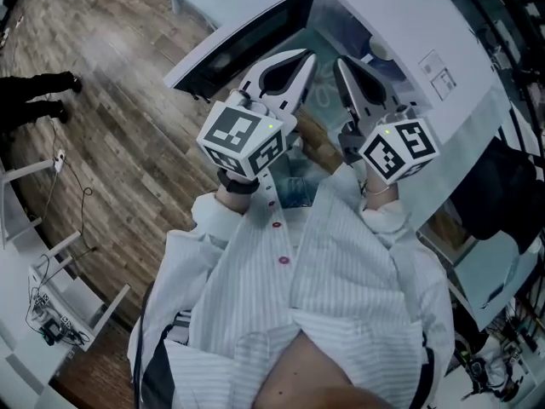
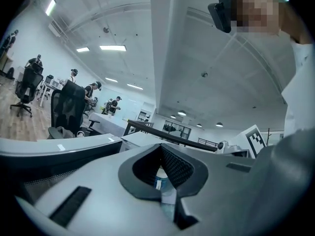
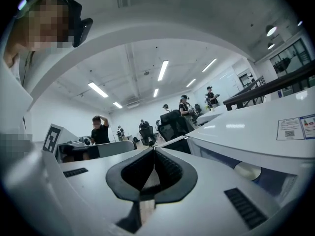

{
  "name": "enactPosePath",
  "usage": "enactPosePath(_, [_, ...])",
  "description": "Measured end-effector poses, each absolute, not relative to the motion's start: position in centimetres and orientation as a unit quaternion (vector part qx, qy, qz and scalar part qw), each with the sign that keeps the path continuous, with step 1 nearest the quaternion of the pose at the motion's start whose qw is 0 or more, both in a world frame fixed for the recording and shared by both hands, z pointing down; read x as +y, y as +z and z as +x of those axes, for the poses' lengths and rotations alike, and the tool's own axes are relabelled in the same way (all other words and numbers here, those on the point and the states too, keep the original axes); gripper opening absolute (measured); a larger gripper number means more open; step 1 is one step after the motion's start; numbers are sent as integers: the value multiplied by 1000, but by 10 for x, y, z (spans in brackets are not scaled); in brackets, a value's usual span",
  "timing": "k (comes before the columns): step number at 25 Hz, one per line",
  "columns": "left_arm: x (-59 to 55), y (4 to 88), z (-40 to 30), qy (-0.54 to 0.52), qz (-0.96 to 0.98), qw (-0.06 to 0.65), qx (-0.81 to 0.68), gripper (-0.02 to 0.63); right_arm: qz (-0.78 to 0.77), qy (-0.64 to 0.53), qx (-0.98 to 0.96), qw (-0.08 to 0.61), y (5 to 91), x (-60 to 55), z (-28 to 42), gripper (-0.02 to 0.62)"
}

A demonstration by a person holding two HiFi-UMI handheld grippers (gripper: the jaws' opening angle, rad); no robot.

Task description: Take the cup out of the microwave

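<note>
A white microwave (image 1: 409,24) stands ahead of me with its dark-glass door (image 1: 247,32) swung open to the left. I cannot make out a cup in its glassy interior (image 1: 328,37). My left gripper (image 1: 305,58) points level at the opening, its jaws closed tip to tip with nothing between them. Beside it, my right gripper (image 1: 341,62) is also shut and empty. In the left gripper view the pads meet at the left gripper (image 2: 160,147), and the door's edge (image 2: 59,149) lies at the left. The right gripper (image 3: 154,150) shows shut beside the microwave's white top (image 3: 256,127) and round knob (image 3: 247,170).
Wooden floor spreads to the left, with a person's dark shoes (image 1: 43,92) and white frames with cables (image 1: 51,271). A black object (image 1: 502,194) hangs at the right. Both gripper views show people and office chairs (image 2: 69,109) far behind.
</note>
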State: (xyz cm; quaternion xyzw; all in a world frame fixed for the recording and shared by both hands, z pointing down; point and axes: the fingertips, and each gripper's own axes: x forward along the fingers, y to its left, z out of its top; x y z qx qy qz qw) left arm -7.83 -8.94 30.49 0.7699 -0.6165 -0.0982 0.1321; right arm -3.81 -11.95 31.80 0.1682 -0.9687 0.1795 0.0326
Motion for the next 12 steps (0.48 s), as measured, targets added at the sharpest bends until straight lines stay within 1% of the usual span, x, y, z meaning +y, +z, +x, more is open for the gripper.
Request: enactPosePath(12, [-136, 295, -56, -81, 836, 138, -525, 8, 258, 177, -949, 17, 309, -145, -21, 35])
